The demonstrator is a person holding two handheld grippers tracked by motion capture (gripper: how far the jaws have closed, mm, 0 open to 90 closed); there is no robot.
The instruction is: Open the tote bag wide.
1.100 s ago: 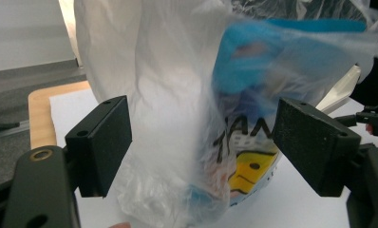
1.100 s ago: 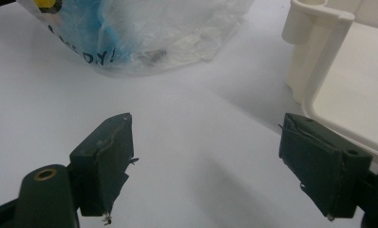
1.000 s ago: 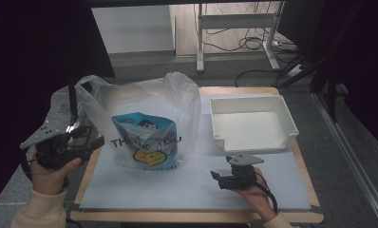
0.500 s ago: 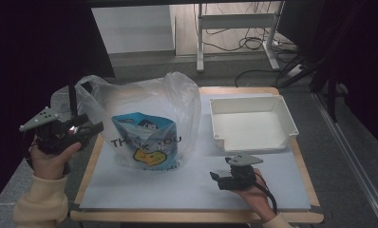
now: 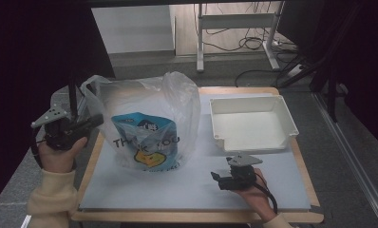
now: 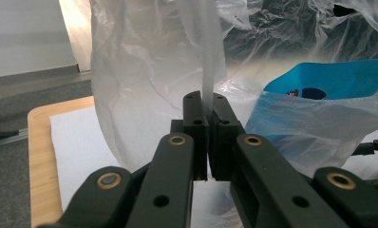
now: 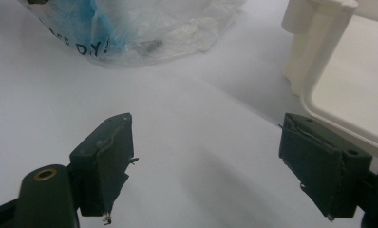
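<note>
A clear plastic bag (image 5: 149, 118) printed "THANK YOU" stands on the white mat with a blue packet (image 5: 142, 128) inside. My left gripper (image 5: 94, 121) is at the bag's left side. Its jaws have just been closing and now pinch a strip of the bag's plastic film (image 6: 211, 52), seen between the pads in the left gripper view, where the left gripper (image 6: 207, 102) is shut on it. My right gripper (image 5: 218, 178) rests low on the mat at the front right, and the right gripper (image 7: 225, 142) stands open with nothing between its fingers.
A white tray (image 5: 253, 145) stands empty at the back right of the mat, its corner (image 7: 315, 47) just beyond my right gripper. The wooden table edge (image 5: 87, 166) runs along the left. Dark floor and desk legs lie beyond the table.
The left hand has shifted left and up in the high view, away from the mat's front edge. Its jaws have gone from open to shut on the bag's film. The right hand has stayed put.
</note>
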